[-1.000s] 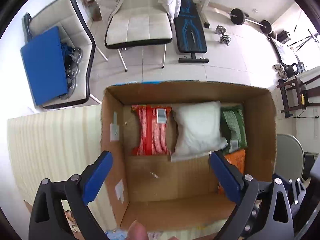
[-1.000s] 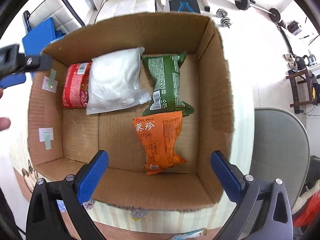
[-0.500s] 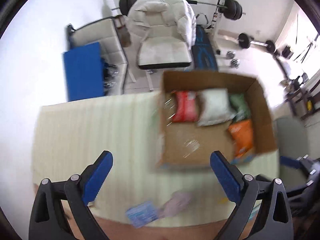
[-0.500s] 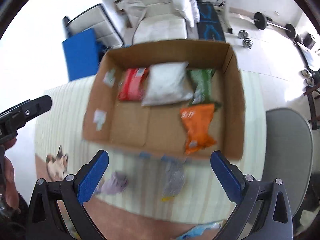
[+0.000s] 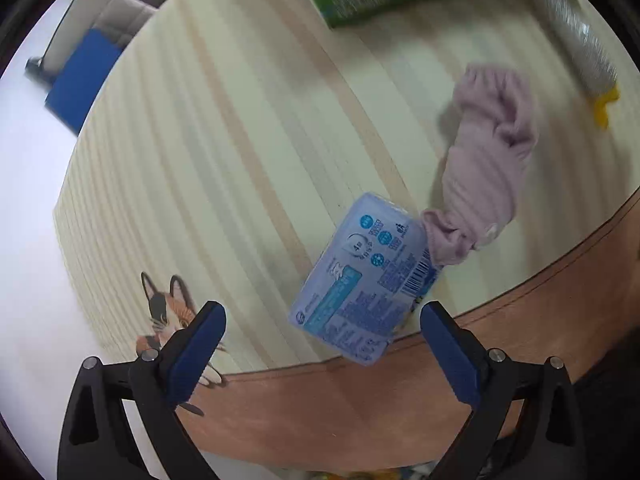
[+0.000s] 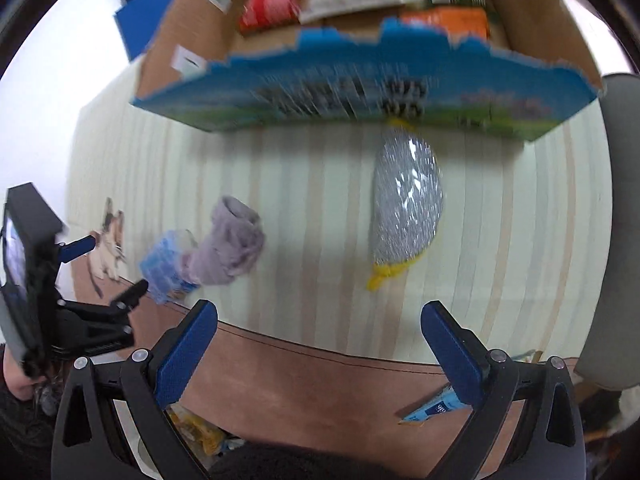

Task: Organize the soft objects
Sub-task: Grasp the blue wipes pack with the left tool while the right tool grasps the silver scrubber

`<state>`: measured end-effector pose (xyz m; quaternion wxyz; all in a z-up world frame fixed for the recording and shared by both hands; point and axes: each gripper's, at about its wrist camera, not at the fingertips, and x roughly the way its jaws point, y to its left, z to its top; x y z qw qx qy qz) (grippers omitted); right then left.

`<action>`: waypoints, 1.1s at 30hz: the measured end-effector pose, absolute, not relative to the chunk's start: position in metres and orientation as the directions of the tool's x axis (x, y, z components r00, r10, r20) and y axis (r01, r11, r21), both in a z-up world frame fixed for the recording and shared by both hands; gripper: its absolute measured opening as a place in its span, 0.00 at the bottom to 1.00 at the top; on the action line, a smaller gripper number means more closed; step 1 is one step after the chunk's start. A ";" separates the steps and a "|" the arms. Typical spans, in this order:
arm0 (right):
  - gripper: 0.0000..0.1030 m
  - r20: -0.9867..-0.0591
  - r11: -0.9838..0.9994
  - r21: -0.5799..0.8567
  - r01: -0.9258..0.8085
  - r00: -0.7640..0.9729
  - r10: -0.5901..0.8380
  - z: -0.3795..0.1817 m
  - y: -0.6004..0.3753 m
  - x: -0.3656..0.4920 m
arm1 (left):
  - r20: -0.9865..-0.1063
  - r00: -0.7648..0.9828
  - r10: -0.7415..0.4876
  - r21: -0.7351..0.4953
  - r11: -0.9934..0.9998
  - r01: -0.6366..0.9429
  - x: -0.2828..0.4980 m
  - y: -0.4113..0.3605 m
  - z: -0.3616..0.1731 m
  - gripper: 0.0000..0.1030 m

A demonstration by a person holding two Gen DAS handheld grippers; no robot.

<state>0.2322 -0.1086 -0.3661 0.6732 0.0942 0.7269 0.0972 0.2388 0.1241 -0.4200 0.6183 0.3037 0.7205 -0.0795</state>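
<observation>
A blue tissue pack lies at the table's near edge, touching a crumpled pink sock. My left gripper is open and empty, just in front of the pack. A grey mesh bundle with a yellow end lies on the striped cloth, ahead of my right gripper, which is open and empty near the table edge. The pack and the sock also show in the right wrist view, with the left gripper beside them. The cardboard box stands behind, holding several snack bags.
A striped cream tablecloth with a cat picture covers the table; its brown edge runs along the front. A grey chair stands at the right. A blue pad on a chair is far left.
Both grippers have pulled back from over the box and dropped low to the table's near edge. The left now faces the tissue pack and sock, the right the mesh bundle.
</observation>
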 end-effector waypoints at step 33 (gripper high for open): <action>0.47 -0.978 0.991 0.126 -0.046 -0.171 0.116 -0.443 -0.114 0.269 | -0.967 -0.215 -0.138 -0.101 0.980 -0.173 0.224 0.163 -0.411 0.69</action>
